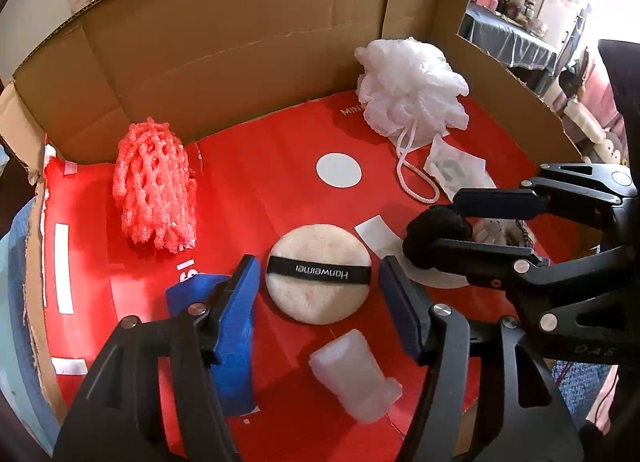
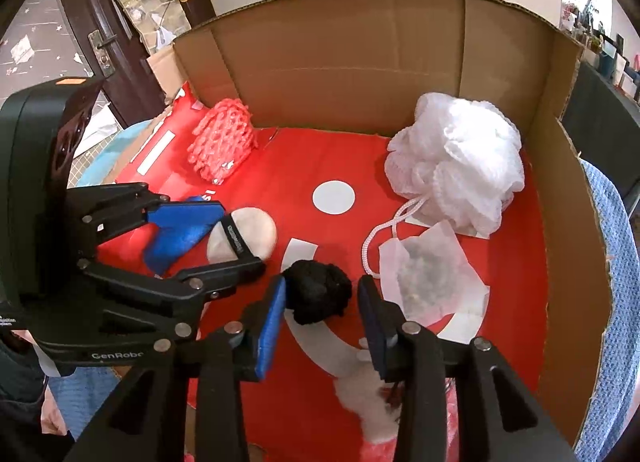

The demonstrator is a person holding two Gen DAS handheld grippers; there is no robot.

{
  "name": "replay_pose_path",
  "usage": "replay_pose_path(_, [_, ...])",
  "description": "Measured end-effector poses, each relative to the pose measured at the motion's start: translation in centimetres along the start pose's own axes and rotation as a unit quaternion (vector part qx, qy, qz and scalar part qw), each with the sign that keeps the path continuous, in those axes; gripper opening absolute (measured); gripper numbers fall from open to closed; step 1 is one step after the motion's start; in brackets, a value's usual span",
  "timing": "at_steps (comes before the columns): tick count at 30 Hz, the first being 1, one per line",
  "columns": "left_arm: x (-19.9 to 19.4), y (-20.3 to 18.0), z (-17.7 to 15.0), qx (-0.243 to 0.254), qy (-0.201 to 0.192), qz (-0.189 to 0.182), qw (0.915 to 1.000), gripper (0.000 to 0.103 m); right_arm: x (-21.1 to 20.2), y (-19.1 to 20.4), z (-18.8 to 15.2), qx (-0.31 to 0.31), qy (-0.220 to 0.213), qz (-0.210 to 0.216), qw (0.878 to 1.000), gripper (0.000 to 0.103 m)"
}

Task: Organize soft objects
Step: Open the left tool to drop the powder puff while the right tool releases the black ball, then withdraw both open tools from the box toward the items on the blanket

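Observation:
A round cream powder puff [image 1: 319,302] with a black strap lies flat on the red floor of the cardboard box [image 1: 240,42]. My left gripper [image 1: 318,266] straddles it, open, with a thin gap at each pad. It shows again in the right wrist view as the left gripper [image 2: 240,234] beside the powder puff [image 2: 256,230]. A black pompom [image 2: 318,296] rests on the floor between the pads of my right gripper [image 2: 322,281]. Its left pad is next to the pompom and its right pad stands clear, so it is open. The left wrist view also shows the right gripper [image 1: 444,222] around the pompom [image 1: 432,222].
A red foam net [image 1: 156,190] lies back left and a white mesh bath puff [image 1: 412,86] with its cord back right. A white paper sachet [image 2: 432,274], a translucent soft cup [image 1: 352,374], a blue cloth [image 2: 180,238] and a white fluffy piece [image 2: 368,394] lie nearby. Box walls [image 2: 572,222] enclose the back and right.

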State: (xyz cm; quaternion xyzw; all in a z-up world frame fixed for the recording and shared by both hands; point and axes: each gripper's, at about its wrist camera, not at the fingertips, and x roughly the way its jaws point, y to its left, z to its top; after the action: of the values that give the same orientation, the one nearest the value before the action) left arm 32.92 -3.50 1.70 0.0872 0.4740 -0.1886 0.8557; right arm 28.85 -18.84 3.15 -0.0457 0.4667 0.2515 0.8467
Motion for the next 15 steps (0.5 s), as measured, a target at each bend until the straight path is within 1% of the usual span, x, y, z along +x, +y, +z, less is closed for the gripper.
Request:
replay_pose_path(2, [-0.1,0.0,0.0,0.0,-0.001,0.0,1.0,0.06,-0.1,0.0,0.1,0.001,-0.002,-0.001,1.0,0.045])
replay_pose_path(6, [-0.7,0.1,-0.1,-0.004,-0.009,0.001,1.0,0.061,-0.5,0.1,0.1,0.003,-0.006,0.0,1.0,0.045])
replay_pose_path(8, [-1.2,0.2,-0.2,-0.008,-0.015,0.0,0.9999,0.062,-0.8,0.0,0.2,0.007,-0.011,0.002,1.0,0.048])
replay_pose_path(11, [-2.4,0.2,-0.3,-0.016,-0.03,0.0,0.9994,0.068,-1.7,0.0,0.3,0.007,-0.021,0.0,1.0,0.051])
replay_pose_path(15, [-4.9,0.1,-0.9,-0.022,-0.063,0.004,0.9977,0.069,-3.6,0.3,0.1,0.008,-0.04,-0.008,0.999,0.055])
